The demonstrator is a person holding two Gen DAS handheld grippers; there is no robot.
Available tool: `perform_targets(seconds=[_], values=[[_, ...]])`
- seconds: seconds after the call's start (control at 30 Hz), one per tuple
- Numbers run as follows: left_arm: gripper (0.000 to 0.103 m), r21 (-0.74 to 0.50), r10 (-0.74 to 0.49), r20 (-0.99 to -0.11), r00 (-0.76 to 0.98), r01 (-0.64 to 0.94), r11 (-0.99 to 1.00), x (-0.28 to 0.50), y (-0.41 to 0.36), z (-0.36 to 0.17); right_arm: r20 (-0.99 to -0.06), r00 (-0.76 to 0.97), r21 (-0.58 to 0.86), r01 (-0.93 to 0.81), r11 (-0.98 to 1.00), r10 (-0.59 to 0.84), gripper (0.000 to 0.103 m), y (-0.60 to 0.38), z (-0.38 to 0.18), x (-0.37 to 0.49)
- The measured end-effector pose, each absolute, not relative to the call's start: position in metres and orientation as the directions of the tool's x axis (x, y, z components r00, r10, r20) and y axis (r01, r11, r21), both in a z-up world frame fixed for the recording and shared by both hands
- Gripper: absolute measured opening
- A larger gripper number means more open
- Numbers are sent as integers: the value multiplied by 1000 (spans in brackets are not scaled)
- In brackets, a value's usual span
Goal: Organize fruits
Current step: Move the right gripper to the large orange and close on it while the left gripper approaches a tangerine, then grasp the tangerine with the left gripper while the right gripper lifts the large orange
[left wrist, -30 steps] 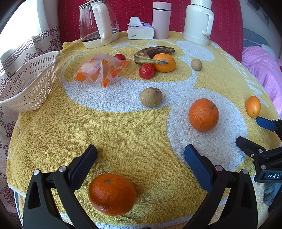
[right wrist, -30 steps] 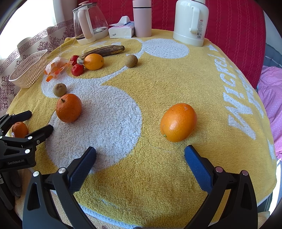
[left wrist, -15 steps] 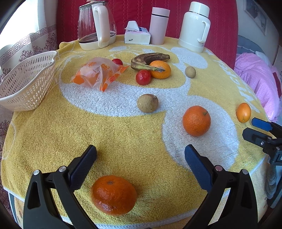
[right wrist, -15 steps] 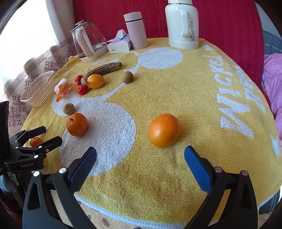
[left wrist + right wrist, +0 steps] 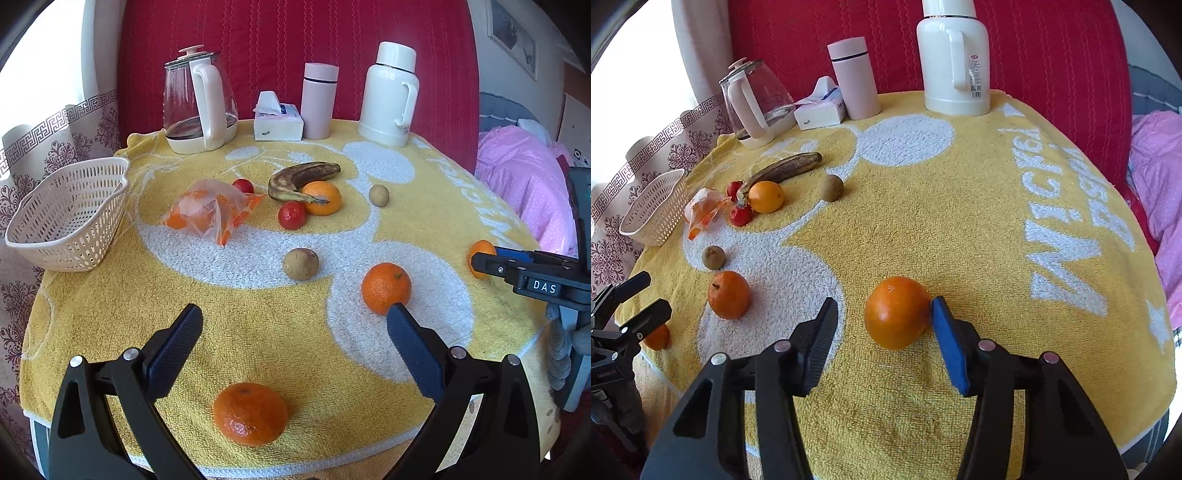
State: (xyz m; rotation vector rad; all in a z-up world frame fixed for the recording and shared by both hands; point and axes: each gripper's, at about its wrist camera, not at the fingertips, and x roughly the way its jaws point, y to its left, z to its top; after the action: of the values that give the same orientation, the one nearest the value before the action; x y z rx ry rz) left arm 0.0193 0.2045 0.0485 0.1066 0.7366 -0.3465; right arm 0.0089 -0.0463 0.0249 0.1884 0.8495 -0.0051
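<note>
Fruit lies scattered on a yellow towel. In the right wrist view an orange (image 5: 897, 312) sits between the fingers of my right gripper (image 5: 882, 314). The blue right pad (image 5: 947, 343) touches it, while the left pad stands a little apart, so the gripper is open. My left gripper (image 5: 294, 321) is wide open above the towel's near edge, with a mandarin (image 5: 250, 413) lying low between its fingers, untouched. Ahead are another orange (image 5: 386, 288), a kiwi (image 5: 300, 264), a banana (image 5: 303, 177), a tomato (image 5: 291, 216) and a white basket (image 5: 70, 214) at the left edge.
A plastic bag of fruit (image 5: 210, 208), a second tomato (image 5: 243, 185), a small orange (image 5: 322, 197) and another kiwi (image 5: 379, 195) lie mid-table. A glass kettle (image 5: 199, 107), tissue box (image 5: 277, 123), pink flask (image 5: 318, 99) and white thermos (image 5: 391, 92) stand at the back.
My right gripper has moved forward around the orange and its fingers have narrowed until the right pad touches it. The left gripper has drawn back slightly and stays wide open.
</note>
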Motion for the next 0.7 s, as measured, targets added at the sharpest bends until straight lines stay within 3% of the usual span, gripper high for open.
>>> perform_targets(seconds=[0.1, 0.37, 0.57, 0.7], values=[[101, -18, -266, -672, 691, 344, 939, 21, 203, 50, -758, 650, 149, 90, 985, 55, 41, -44, 21, 13], [100, 12, -276, -671, 688, 383, 924, 22, 179, 53, -770, 636, 139, 106, 985, 41, 38, -45, 10, 14], [89, -16, -315, -708, 632, 432, 902, 31, 154, 44, -771, 636, 106, 104, 989, 16, 38, -40, 8, 13], [75, -30, -326, -735, 595, 451, 892, 38, 142, 35, -771, 636, 105, 105, 989, 14, 38, -39, 8, 13]])
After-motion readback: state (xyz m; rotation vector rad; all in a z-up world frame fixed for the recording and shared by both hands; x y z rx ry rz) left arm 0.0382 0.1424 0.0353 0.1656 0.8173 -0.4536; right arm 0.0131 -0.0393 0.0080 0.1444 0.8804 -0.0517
